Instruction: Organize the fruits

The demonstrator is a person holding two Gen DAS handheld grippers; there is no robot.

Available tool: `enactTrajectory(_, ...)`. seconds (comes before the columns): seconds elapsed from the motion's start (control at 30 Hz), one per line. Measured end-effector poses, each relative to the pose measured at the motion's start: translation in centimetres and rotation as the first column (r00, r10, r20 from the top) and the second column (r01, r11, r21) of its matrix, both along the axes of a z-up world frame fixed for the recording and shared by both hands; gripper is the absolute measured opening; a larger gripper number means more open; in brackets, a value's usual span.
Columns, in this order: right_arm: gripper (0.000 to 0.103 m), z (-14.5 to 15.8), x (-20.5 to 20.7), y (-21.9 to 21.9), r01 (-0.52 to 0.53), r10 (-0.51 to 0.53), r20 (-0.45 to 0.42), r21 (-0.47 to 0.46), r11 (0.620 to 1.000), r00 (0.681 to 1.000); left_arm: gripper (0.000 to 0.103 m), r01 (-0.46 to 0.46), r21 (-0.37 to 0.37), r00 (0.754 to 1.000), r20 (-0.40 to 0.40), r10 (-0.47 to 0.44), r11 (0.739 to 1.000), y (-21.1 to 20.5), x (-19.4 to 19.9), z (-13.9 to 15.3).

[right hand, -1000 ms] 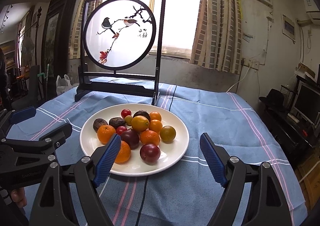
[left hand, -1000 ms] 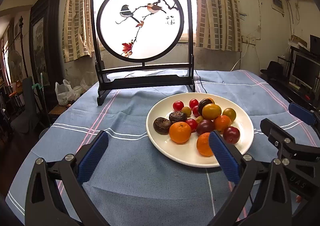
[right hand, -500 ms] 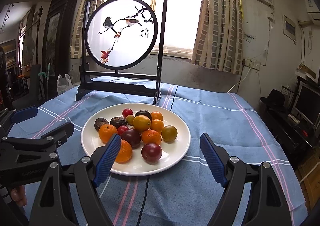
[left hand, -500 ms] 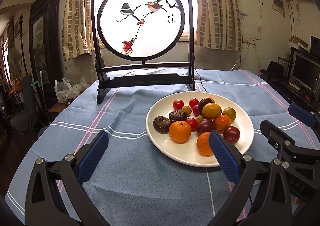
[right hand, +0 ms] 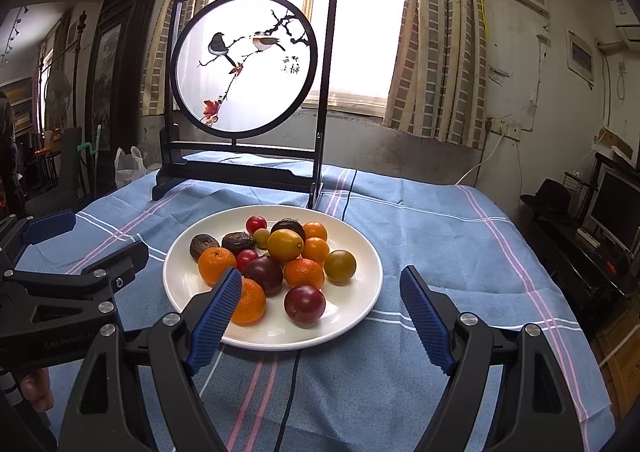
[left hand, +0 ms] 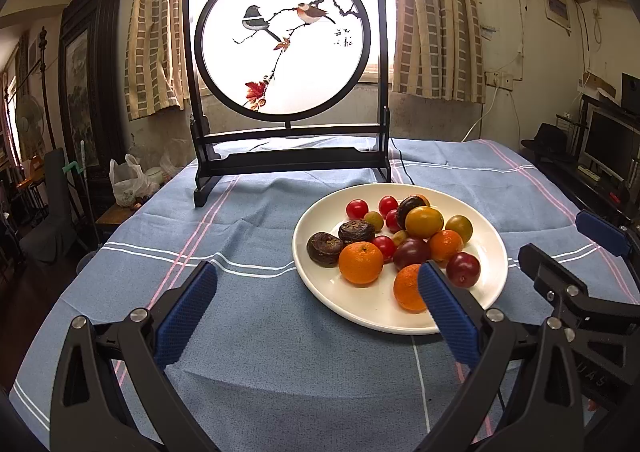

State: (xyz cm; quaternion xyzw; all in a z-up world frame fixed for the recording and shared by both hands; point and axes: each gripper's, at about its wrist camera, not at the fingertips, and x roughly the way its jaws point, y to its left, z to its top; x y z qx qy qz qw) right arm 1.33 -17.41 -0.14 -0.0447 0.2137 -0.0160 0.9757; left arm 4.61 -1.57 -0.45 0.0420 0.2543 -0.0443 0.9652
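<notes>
A white plate on the blue tablecloth holds several fruits: oranges, dark plums, red cherry tomatoes, a yellow lemon and brown wrinkled fruits. My left gripper is open and empty, in front of the plate's left side. My right gripper is open and empty, just in front of the plate. Each gripper shows at the edge of the other's view.
A black-framed round screen painted with birds stands on the table behind the plate. A black cable runs under the plate toward the front edge. Furniture and a monitor stand to the right of the table.
Both grippers have shifted only slightly; the views have crept a little closer to the plate. The fruits have not moved.
</notes>
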Motion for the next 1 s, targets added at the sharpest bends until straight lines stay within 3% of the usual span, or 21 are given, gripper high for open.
enactTrajectory(0.3, 0.082, 0.2, -0.2, 0.0, -0.002, 0.002, 0.009, 0.008, 1.0, 1.0, 0.098, -0.004, -0.016, 1.0, -0.02, 0.003, 1.0, 0.2, 0.0, -0.3)
enactTrajectory(0.5, 0.082, 0.2, -0.3, 0.0, -0.005, 0.005, 0.009, 0.009, 1.0, 1.0, 0.097, -0.007, -0.001, 1.0, 0.015, 0.007, 1.0, 0.1, -0.7, -0.1)
enactTrajectory(0.67, 0.082, 0.2, -0.3, 0.0, -0.006, 0.006, 0.009, 0.009, 1.0, 1.0, 0.097, -0.002, -0.005, 1.0, -0.006, 0.002, 1.0, 0.2, -0.5, -0.2)
enactTrajectory(0.8, 0.082, 0.1, -0.3, 0.0, -0.009, 0.009, 0.011, 0.007, 1.0, 1.0, 0.098, 0.004, -0.006, 0.997, -0.078, -0.004, 1.0, 0.0, 0.6, -0.7)
enactTrajectory(1.0, 0.088, -0.1, -0.2, -0.2, -0.001, 0.001, 0.016, 0.01, 1.0, 1.0, 0.098, 0.0, -0.032, 0.998, -0.07, -0.002, 1.0, 0.4, 0.4, -0.5)
